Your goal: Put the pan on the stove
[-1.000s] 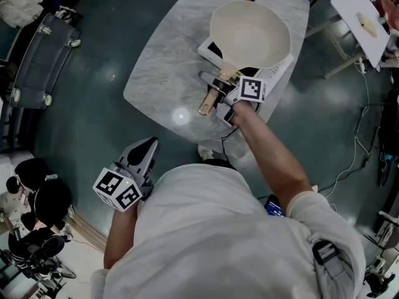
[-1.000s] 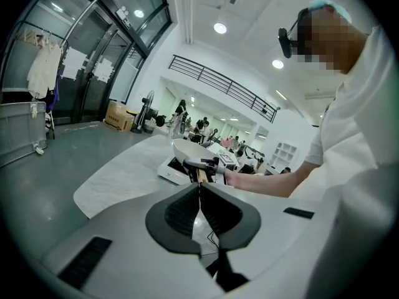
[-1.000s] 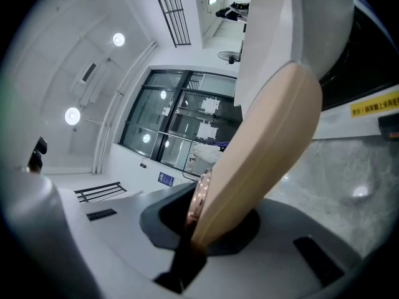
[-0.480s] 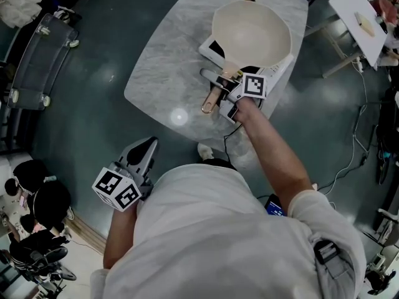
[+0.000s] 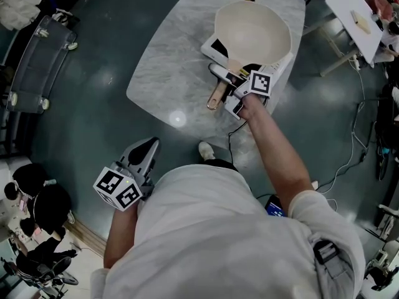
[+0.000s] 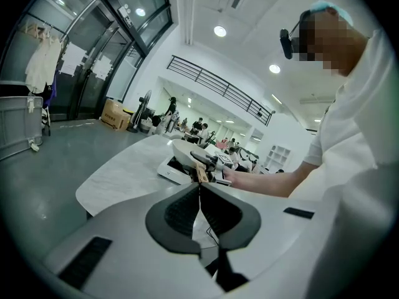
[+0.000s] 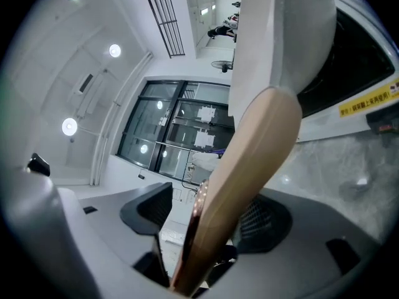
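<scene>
Pan: the pan (image 5: 252,33) sits on the stove (image 5: 211,46), on the table (image 5: 165,67).
Done: the placing looks finished.
Left: only drawing the right tongs (image 5: 225,87) off, I judge.
Right tongs: jaws just been opening, now apart; the handle (image 7: 249,167) lies loose between them.
Left tongs (image 6: 200,195): jaws together, empty, away from the table.
Count: one pan, one stove, one table, two tongs.

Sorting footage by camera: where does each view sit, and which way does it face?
Head view: on the person's head, facing steeply down at the pan on the stove; both arms show.
Left gripper view: on the left gripper, facing across the table towards the pan; its shut jaws show.
Right gripper view: on the right gripper, along the pan handle between its jaws, just opening.
All three share the pan.
</scene>
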The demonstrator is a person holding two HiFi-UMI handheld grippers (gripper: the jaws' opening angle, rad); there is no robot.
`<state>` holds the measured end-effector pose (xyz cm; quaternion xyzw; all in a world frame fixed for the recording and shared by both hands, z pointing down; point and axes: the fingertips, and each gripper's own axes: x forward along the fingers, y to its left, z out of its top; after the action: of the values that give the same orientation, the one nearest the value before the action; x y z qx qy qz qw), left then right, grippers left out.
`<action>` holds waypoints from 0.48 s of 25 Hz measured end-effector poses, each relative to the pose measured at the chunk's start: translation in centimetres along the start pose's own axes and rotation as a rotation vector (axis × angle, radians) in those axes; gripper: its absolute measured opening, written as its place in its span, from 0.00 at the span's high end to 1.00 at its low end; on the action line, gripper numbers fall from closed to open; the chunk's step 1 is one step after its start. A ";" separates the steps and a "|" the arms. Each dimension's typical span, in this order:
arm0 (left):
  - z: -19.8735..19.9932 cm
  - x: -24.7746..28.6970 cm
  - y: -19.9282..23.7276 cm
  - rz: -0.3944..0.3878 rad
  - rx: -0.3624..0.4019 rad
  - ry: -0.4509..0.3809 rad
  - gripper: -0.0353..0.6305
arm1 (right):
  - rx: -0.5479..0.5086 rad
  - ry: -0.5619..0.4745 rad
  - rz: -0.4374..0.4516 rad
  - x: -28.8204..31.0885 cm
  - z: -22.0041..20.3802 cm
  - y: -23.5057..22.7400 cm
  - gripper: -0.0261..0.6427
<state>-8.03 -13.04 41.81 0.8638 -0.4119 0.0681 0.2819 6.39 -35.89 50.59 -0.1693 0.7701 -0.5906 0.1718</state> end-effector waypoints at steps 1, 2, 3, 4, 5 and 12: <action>0.0 -0.2 0.0 -0.003 0.001 0.001 0.92 | 0.005 -0.005 -0.005 -0.1 0.0 0.0 0.48; 0.0 -0.4 0.1 -0.007 0.001 0.001 0.92 | 0.008 -0.009 -0.010 -0.2 0.0 -0.1 0.45; 0.0 -0.5 0.1 -0.011 0.002 0.001 0.92 | 0.008 -0.014 -0.016 -0.3 0.0 -0.1 0.43; 0.0 -0.7 0.2 -0.016 0.002 0.001 0.92 | 0.008 -0.021 -0.023 -0.4 0.1 -0.1 0.41; -0.1 -0.9 0.3 -0.020 0.002 0.003 0.92 | 0.007 -0.031 -0.031 -0.5 0.1 -0.2 0.39; -0.5 -2.0 0.5 -0.060 0.013 0.004 0.92 | 0.006 -0.109 -0.080 -2.9 0.2 -0.2 0.34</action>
<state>-9.65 -11.71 41.76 0.8776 -0.3846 0.0640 0.2791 9.04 -34.82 50.90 -0.2314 0.7505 -0.5891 0.1903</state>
